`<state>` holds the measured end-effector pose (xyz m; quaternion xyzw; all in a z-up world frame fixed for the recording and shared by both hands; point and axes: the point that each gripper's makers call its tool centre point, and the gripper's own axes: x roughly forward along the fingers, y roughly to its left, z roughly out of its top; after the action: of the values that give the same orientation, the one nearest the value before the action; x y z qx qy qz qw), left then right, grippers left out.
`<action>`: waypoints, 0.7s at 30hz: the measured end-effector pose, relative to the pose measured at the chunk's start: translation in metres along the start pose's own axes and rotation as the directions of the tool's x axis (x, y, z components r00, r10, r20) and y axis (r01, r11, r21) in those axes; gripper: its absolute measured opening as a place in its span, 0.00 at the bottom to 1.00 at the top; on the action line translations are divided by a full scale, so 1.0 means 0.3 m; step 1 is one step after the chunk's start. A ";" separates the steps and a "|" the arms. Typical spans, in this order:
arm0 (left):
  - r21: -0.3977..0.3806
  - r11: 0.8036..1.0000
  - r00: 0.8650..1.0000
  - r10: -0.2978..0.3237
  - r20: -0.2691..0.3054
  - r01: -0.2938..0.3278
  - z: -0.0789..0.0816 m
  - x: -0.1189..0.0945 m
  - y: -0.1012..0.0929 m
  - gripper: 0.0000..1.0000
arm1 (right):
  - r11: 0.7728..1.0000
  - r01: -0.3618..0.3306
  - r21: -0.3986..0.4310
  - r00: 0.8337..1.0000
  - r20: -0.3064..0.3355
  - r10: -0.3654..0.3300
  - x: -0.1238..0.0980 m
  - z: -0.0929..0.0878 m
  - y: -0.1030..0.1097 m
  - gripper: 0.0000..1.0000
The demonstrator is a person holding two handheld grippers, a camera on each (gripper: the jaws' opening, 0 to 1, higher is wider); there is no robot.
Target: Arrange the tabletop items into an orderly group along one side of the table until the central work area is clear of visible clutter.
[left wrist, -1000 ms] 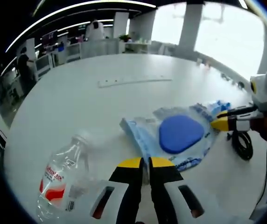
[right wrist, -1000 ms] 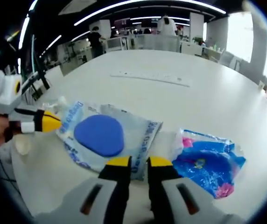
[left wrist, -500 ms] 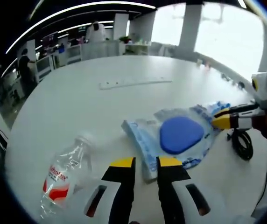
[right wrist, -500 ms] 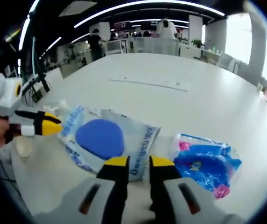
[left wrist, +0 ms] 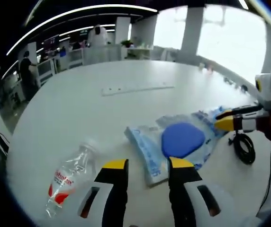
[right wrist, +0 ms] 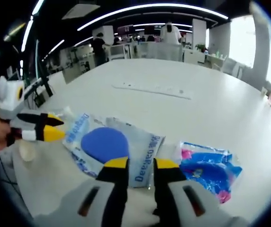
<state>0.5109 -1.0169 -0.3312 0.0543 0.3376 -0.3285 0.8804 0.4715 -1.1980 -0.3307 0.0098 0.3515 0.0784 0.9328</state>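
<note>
With my left tongs gaping empty over the clear plastic pouch with the blue oval pad near the table's near edge, and my right tongs slightly parted, also empty, I judged a firm pinch on its corner best.

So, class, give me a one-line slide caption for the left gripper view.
Open left gripper near a blue-pad packet, with a water bottle lying beside it.
</note>
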 end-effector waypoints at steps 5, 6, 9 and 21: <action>0.006 1.000 1.000 0.002 0.016 -0.002 0.016 -0.013 -0.001 0.36 | 1.000 -0.004 -0.008 1.000 0.007 0.004 -0.008 0.012 0.001 0.23; 0.011 1.000 1.000 0.000 0.023 -0.001 0.020 -0.016 -0.003 0.38 | 1.000 -0.003 -0.012 1.000 0.012 0.004 -0.011 0.017 0.000 0.24; 0.013 1.000 1.000 -0.002 0.023 0.002 0.023 -0.023 -0.004 0.39 | 1.000 -0.010 -0.013 1.000 0.011 0.010 -0.014 0.020 0.002 0.27; 0.034 0.999 0.999 -0.022 0.047 0.020 0.039 -0.061 -0.012 0.56 | 0.997 -0.059 -0.042 0.998 0.025 0.060 -0.038 0.045 0.032 0.50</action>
<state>0.5052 -1.0135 -0.3102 0.0575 0.3119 -0.3445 0.8836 0.4705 -1.1897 -0.3124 0.0022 0.3374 0.1131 0.9346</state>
